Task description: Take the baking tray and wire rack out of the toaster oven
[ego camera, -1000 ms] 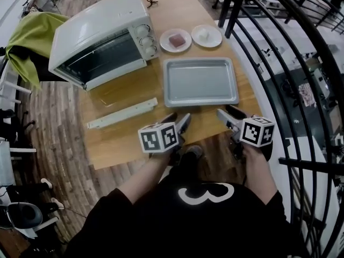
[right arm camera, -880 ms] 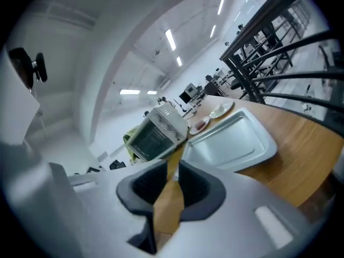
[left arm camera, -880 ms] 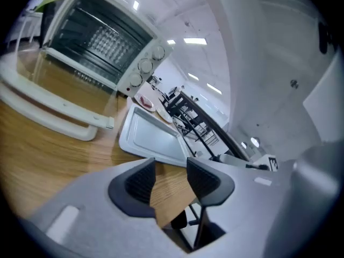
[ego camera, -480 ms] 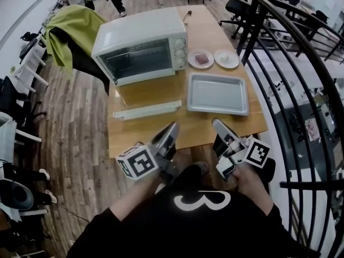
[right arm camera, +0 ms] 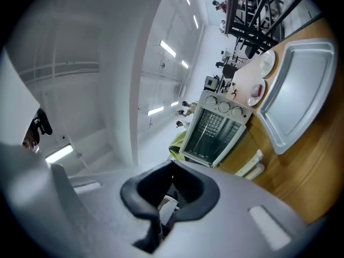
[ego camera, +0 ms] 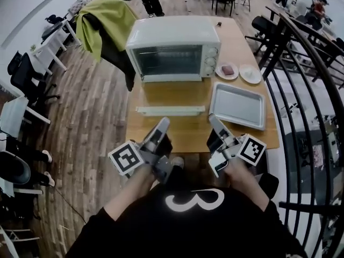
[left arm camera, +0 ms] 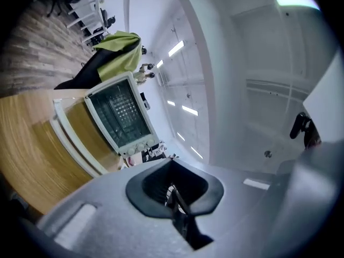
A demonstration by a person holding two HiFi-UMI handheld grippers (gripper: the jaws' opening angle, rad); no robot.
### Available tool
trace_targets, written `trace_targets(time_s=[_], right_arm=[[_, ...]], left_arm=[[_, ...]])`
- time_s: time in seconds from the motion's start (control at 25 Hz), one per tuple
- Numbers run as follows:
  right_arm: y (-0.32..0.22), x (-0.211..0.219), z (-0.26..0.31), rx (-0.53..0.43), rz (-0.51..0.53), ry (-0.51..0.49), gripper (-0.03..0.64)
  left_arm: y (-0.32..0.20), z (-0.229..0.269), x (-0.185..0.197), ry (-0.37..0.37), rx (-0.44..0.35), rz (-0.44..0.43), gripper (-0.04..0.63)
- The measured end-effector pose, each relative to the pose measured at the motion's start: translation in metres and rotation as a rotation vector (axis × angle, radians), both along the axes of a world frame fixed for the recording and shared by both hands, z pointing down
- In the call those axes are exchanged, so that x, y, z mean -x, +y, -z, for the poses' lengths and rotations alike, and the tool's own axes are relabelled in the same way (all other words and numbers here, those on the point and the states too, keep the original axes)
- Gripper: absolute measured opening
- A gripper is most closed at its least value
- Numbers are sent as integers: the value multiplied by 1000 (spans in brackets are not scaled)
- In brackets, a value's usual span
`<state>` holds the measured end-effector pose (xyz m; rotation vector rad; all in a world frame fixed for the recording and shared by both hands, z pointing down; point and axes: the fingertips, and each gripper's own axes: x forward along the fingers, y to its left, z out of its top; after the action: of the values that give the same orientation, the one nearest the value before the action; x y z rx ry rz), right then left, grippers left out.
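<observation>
The white toaster oven (ego camera: pixel 172 47) stands at the table's far side with its glass door (ego camera: pixel 171 93) folded down flat. Its dark cavity shows faint bars; I cannot make out the wire rack for sure. The grey baking tray (ego camera: pixel 238 105) lies empty on the table to the oven's right, also in the right gripper view (right arm camera: pixel 301 90). My left gripper (ego camera: pixel 164 122) and right gripper (ego camera: pixel 213 118) hover side by side above the table's near edge, both shut and empty. Both point level at the oven (left arm camera: pixel 115 117), well short of it.
Two small plates (ego camera: pixel 227 71) (ego camera: pixel 250 73) sit behind the tray by the oven's knobs. A chair with a green cloth (ego camera: pixel 105 15) stands left of the table (ego camera: pixel 161 136). A black railing (ego camera: pixel 301 63) curves along the right side. People stand far off.
Both grippers have lifted and drawn back from the tray's front edge toward my body, and their jaws have closed on nothing. The head view has tilted up, showing more room.
</observation>
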<state>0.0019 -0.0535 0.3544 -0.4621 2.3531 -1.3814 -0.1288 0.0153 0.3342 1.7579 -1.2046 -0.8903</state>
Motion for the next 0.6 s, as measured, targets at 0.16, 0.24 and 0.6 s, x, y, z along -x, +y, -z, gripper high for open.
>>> trace_targets(time_s=[0.16, 0.24, 0.6], right_arm=[[-39, 32, -2, 3, -33, 9, -5], [-63, 46, -3, 18, -56, 11, -5], [-176, 104, -15, 75, -163, 38, -5]], left_arm=[[-25, 4, 49, 37, -9, 68, 9], [-45, 2, 68, 46, -6, 82, 9], [-151, -19, 157, 93, 22, 116, 14]])
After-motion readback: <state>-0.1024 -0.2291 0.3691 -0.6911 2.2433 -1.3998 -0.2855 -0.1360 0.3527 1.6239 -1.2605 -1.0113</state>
